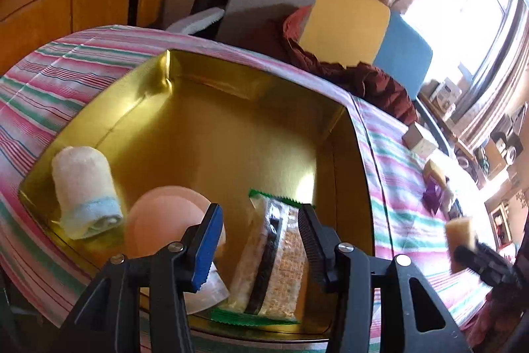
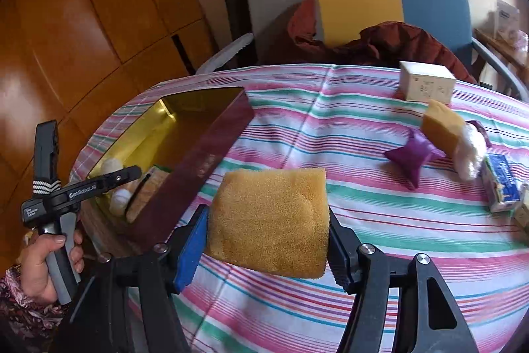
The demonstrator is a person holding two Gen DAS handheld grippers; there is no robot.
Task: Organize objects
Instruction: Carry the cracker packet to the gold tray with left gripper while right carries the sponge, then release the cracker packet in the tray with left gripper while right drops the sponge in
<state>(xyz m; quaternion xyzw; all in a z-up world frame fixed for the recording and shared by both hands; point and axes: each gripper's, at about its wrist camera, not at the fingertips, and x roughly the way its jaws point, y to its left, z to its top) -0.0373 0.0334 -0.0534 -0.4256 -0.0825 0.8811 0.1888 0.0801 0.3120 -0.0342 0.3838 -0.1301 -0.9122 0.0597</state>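
With the tin as my mark, my left tongs hang released over the snack pack inside it, while my right tongs clench the sponge just right of it, so I should lift over the wall, then loosen.

Blue carton print blurred (far table things too)

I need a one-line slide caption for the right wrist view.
Right gripper holds a yellow sponge above the striped tablecloth, beside the gold-lined tin.
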